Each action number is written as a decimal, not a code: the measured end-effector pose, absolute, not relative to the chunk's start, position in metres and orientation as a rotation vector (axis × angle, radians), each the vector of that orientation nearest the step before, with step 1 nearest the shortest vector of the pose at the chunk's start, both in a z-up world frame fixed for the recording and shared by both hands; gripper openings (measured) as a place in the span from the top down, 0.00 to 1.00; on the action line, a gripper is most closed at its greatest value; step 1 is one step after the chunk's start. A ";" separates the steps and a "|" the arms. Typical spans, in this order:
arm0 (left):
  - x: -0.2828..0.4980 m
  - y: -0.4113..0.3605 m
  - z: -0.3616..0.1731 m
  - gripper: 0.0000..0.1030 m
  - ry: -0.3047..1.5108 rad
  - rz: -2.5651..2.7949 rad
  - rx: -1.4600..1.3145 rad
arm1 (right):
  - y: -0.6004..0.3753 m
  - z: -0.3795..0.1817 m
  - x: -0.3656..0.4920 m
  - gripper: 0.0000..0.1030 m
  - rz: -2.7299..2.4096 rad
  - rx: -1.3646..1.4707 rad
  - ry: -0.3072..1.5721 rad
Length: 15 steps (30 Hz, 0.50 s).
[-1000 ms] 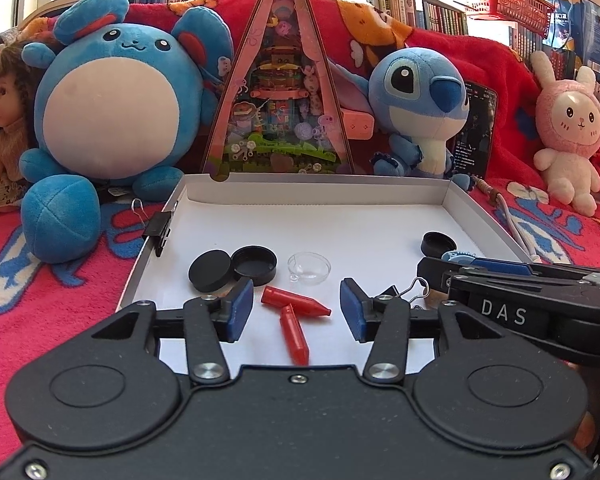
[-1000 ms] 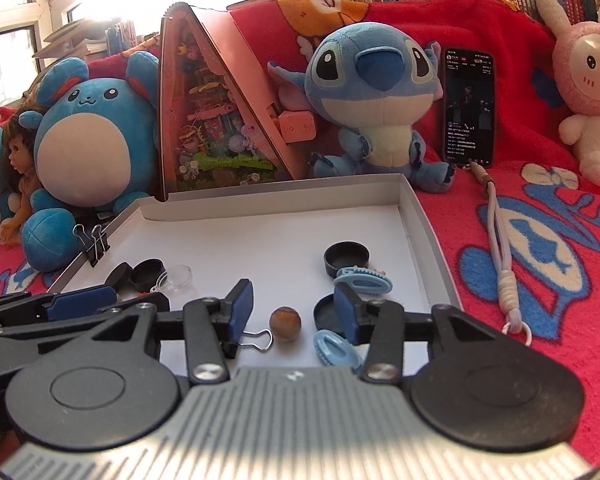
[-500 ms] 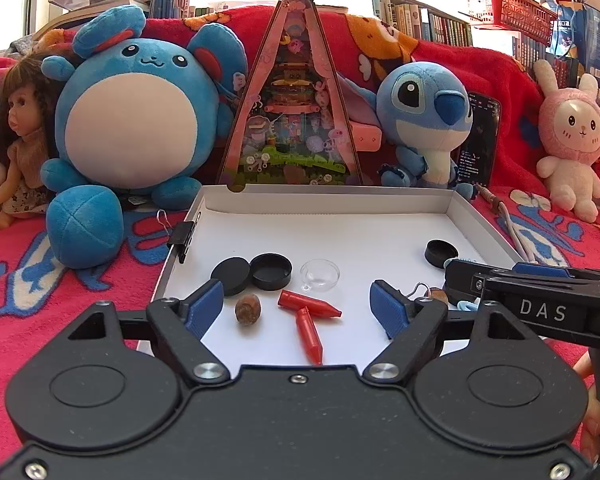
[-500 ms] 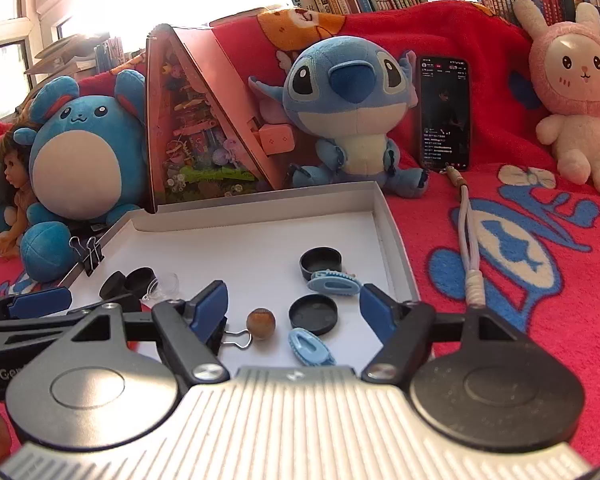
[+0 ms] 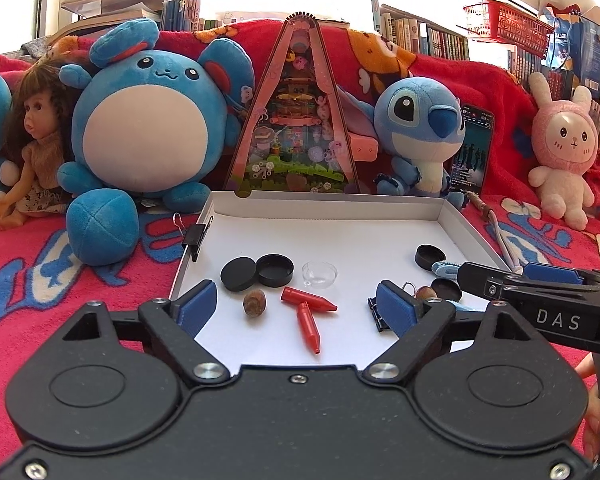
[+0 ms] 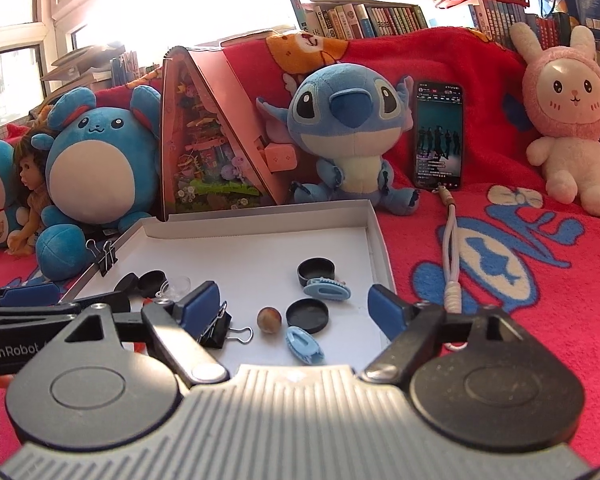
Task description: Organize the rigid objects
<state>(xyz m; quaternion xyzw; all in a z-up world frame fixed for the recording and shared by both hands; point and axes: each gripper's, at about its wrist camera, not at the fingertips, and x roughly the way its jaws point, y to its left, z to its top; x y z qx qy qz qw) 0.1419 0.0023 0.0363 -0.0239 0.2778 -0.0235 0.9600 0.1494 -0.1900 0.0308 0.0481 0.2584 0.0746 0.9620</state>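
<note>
A white shallow box (image 5: 324,200) lies on a red blanket. In the left wrist view it holds two black lids (image 5: 238,274), a clear dome (image 5: 319,274), a brown nut (image 5: 254,303) and two red crayons (image 5: 308,300). My left gripper (image 5: 296,306) hovers over these with its jaws opening and touches nothing. In the right wrist view, my right gripper (image 6: 292,306) is also opening and holds nothing. Under it lie a black binder clip (image 6: 216,330), a brown ball (image 6: 269,319), a black lid (image 6: 307,314) and two blue hair clips (image 6: 326,290).
Plush toys (image 5: 148,128), a doll (image 5: 32,148), a triangular pink display box (image 5: 296,120) and a phone (image 6: 438,136) stand behind the white box. A white cable (image 6: 452,248) lies on the blanket to its right. Another binder clip (image 5: 198,236) grips the box's left wall.
Both grippers have opened wider and drawn back a little from the box. A brown nut has come into view beside the left gripper's left finger. The binder clip shows more fully.
</note>
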 end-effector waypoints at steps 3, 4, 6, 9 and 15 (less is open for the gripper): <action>0.136 0.004 0.038 0.15 0.564 -0.048 -0.052 | -0.192 0.033 0.143 0.13 0.151 0.094 0.517; 0.134 0.004 0.038 0.15 0.565 -0.047 -0.054 | -0.193 0.033 0.141 0.13 0.152 0.094 0.517; 0.129 0.005 0.038 0.15 0.567 -0.045 -0.060 | -0.194 0.034 0.135 0.13 0.152 0.096 0.514; 0.120 0.007 0.037 0.15 0.568 -0.047 -0.061 | -0.196 0.034 0.128 0.11 0.153 0.091 0.509; 0.101 0.009 0.033 0.15 0.559 -0.028 -0.046 | -0.198 0.030 0.112 0.11 0.150 0.077 0.509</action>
